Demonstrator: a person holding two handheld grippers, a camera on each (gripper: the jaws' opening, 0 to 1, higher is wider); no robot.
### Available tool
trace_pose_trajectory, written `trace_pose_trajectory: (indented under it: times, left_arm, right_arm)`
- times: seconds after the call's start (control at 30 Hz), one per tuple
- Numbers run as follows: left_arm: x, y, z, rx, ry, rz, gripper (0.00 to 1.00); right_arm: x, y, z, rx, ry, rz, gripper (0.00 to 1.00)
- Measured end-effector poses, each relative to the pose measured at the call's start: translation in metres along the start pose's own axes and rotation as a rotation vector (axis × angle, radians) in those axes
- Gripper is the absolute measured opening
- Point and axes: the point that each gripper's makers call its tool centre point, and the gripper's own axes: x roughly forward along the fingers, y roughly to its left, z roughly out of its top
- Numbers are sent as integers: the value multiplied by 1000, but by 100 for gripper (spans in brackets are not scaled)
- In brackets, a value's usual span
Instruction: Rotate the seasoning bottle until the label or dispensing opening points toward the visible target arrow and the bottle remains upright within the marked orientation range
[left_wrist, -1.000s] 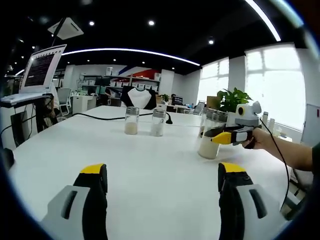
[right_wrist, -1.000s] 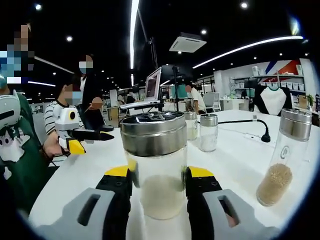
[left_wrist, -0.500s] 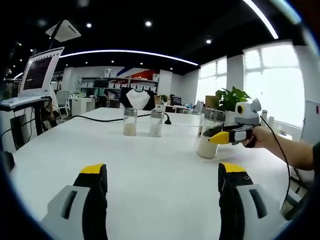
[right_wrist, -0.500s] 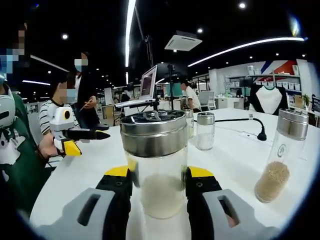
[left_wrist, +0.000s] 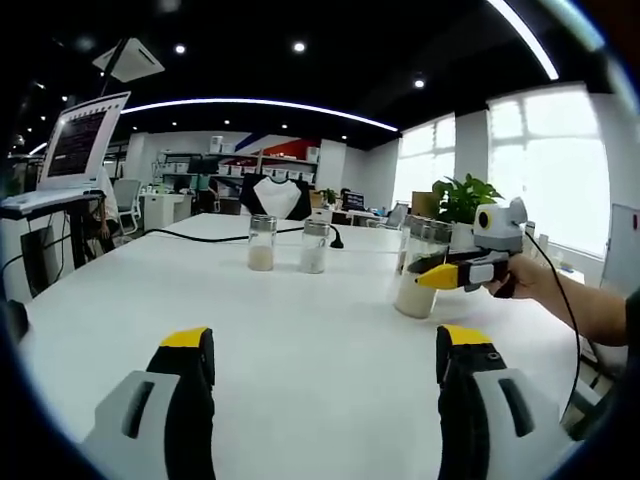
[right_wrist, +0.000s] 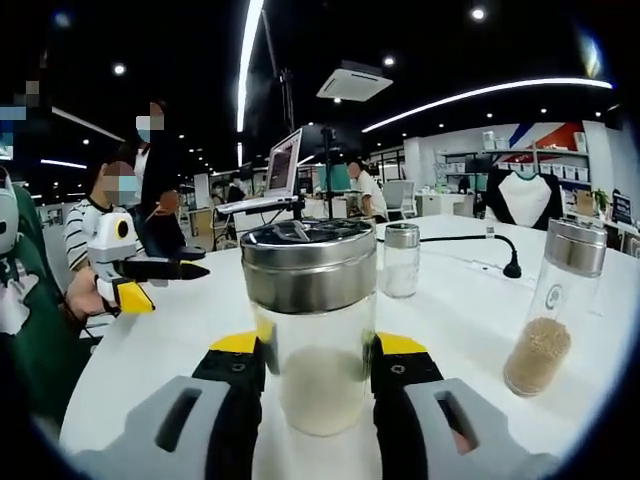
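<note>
The seasoning bottle (right_wrist: 314, 330) is clear glass with a steel lid and white powder in its lower part. It stands upright on the white table (right_wrist: 450, 330), and my right gripper (right_wrist: 315, 352) is shut on it, with a yellow-tipped jaw pressed to each side. In the left gripper view the same bottle (left_wrist: 417, 270) stands at the right, held by the right gripper (left_wrist: 462, 272) and a person's hand. My left gripper (left_wrist: 325, 345) hovers low over the table (left_wrist: 300, 330), open wide with nothing between its jaws. It also appears in the right gripper view as the left gripper (right_wrist: 135, 272).
Two small glass bottles (left_wrist: 262, 242) (left_wrist: 314, 246) stand mid-table beside a black cable (left_wrist: 200, 236). A bottle of tan grains (right_wrist: 545, 305) stands right of the held one. A laptop on a stand (left_wrist: 85, 135) is at the left, with a plant (left_wrist: 465, 198) behind. People stand by the table edge (right_wrist: 110, 215).
The right gripper view has swung a little, so the background slides left while the bottle stays between the jaws. The left gripper stays open and still.
</note>
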Motion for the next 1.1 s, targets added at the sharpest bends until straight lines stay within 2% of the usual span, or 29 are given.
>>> trace_pose_trajectory:
  times: [1.1]
  left_arm:
    - [-2,3,0,-13,-1,9,97]
  right_arm:
    - [1,-5,-2,27,10,-178,40]
